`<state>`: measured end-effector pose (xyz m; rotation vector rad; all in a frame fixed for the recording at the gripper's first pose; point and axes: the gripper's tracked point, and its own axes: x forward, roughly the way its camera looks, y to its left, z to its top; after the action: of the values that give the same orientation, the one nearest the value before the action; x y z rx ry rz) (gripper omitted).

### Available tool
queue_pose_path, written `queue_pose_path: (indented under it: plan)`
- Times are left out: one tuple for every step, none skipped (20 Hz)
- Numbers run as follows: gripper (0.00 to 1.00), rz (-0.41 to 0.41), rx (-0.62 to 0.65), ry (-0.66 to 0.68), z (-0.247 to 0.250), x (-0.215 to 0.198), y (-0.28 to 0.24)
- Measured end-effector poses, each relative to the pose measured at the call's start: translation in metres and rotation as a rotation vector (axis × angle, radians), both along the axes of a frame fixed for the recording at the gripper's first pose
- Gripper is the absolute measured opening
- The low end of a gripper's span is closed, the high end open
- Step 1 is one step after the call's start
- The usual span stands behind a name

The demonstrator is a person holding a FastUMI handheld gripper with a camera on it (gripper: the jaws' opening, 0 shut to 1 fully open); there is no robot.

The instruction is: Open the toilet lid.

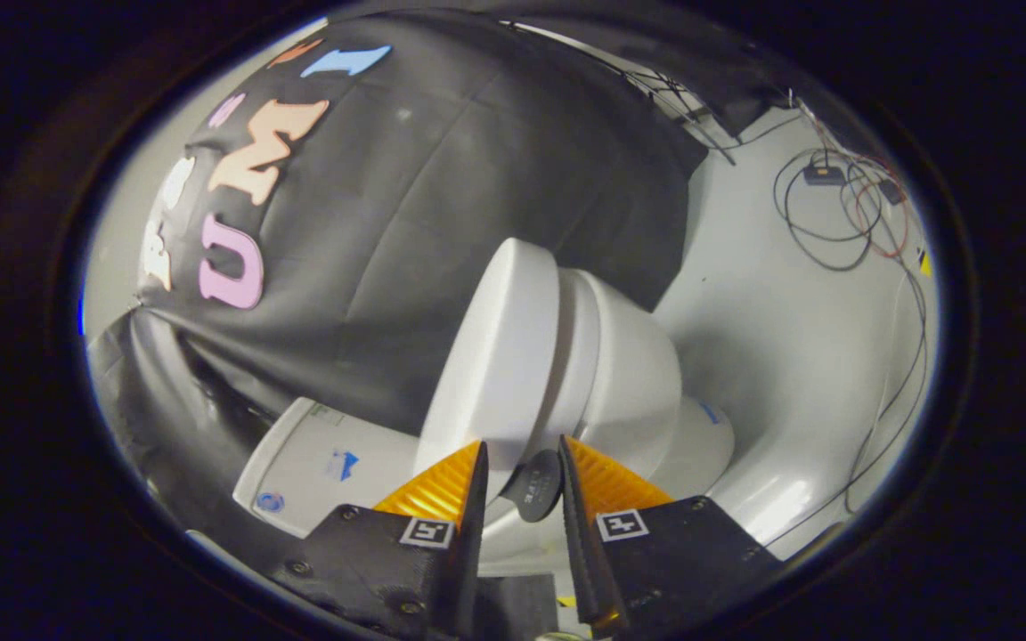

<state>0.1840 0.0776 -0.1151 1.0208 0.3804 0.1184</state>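
The white toilet lid (495,356) is lifted off the seat (571,356) and stands between the bowl (633,392) and the tank (317,463). Its front rim, with a small dark tab (538,485) on it, sits between my gripper's (521,442) two fingers. The fingers close on that rim from both sides, one against the lid's outer face and one by the tab on its inner face. The gap between lid and seat is a narrow wedge.
The black cloth wall (442,205) hangs behind the tank. A white floor (771,356) spreads beyond the bowl, with loose cables (842,223) and a small black box (825,174) lying on it far from the toilet.
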Motion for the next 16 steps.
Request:
queue_pose_path:
  plan:
    - [0.3,-0.015,0.053,0.008,0.0,0.0,-0.015]
    - [0.17,-0.024,0.102,0.001,0.003,-0.006,-0.009]
    - [0.03,0.005,0.135,-0.02,0.011,-0.013,-0.008]
    - [0.03,0.013,0.133,-0.037,0.018,-0.017,-0.007]
    - [0.03,0.025,0.126,-0.046,0.02,-0.02,-0.003]
    - [0.03,0.026,0.131,-0.056,0.022,-0.023,-0.004]
    - [0.04,0.033,0.14,-0.068,0.027,-0.024,-0.002]
    - [0.03,0.033,0.147,-0.084,0.034,-0.025,0.0]
    - [0.04,0.039,0.152,-0.097,0.042,-0.026,0.001]
    - [0.03,0.038,0.146,-0.114,0.051,-0.027,0.003]
    - [0.03,0.04,0.139,-0.125,0.059,-0.025,0.005]
    - [0.03,0.044,0.131,-0.129,0.066,-0.025,0.008]
    - [0.03,0.047,0.112,-0.14,0.073,-0.026,0.009]
    - [0.03,0.064,0.086,-0.147,0.08,-0.031,0.013]
    - [0.03,0.069,0.047,-0.151,0.084,-0.033,0.014]
    - [0.03,0.07,0.02,-0.144,0.085,-0.032,0.014]
